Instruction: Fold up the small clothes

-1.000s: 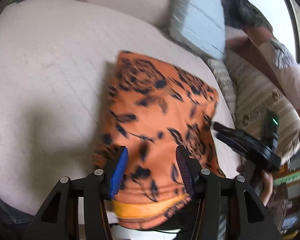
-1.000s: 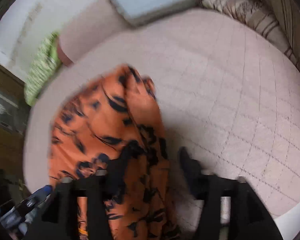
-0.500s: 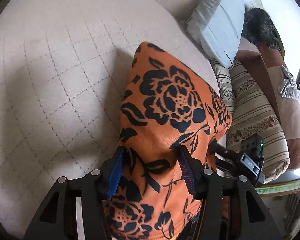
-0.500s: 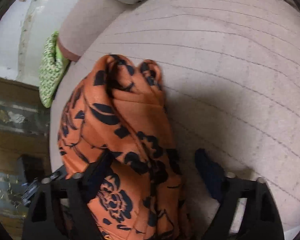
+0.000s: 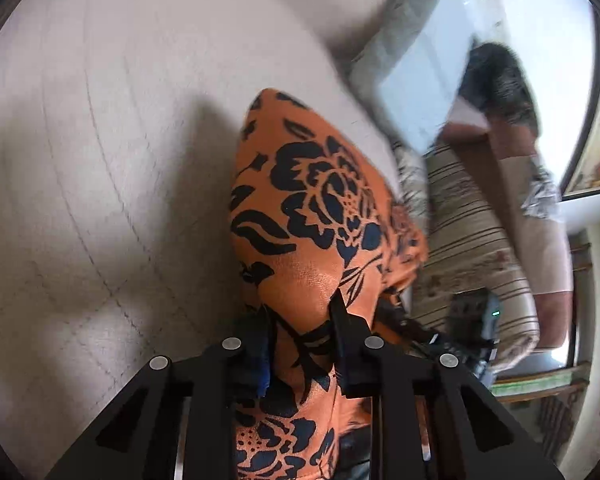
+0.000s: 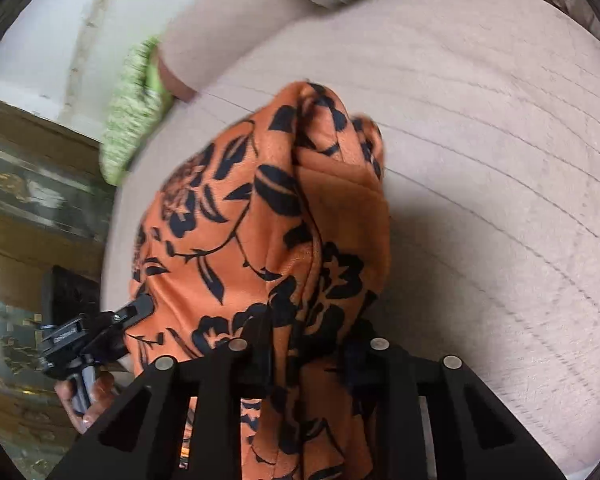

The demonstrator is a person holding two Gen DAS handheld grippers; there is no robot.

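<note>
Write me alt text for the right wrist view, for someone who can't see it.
The right gripper is shut on an orange cloth with black flowers, held bunched above a beige quilted cushion. At lower left the left gripper, in a hand, meets the cloth's other side; a green pillow lies beyond.

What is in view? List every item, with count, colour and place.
garment: one, orange with black flowers, lifted over the cushion, held at both ends.
cushion: one, beige quilted, under the garment.
grey pillow: one, pale grey, behind the cushion.
striped pillow: one, beige with brown stripes, beside the cushion.
green cloth: one, green patterned, at the cushion's far edge.
cabinet: one, dark wood, beyond the cushion.
left tongs: black, blue pad, shut on the garment.
right tongs: black, shut on the garment.
hand: one, gripping the left tongs' handle.
</note>
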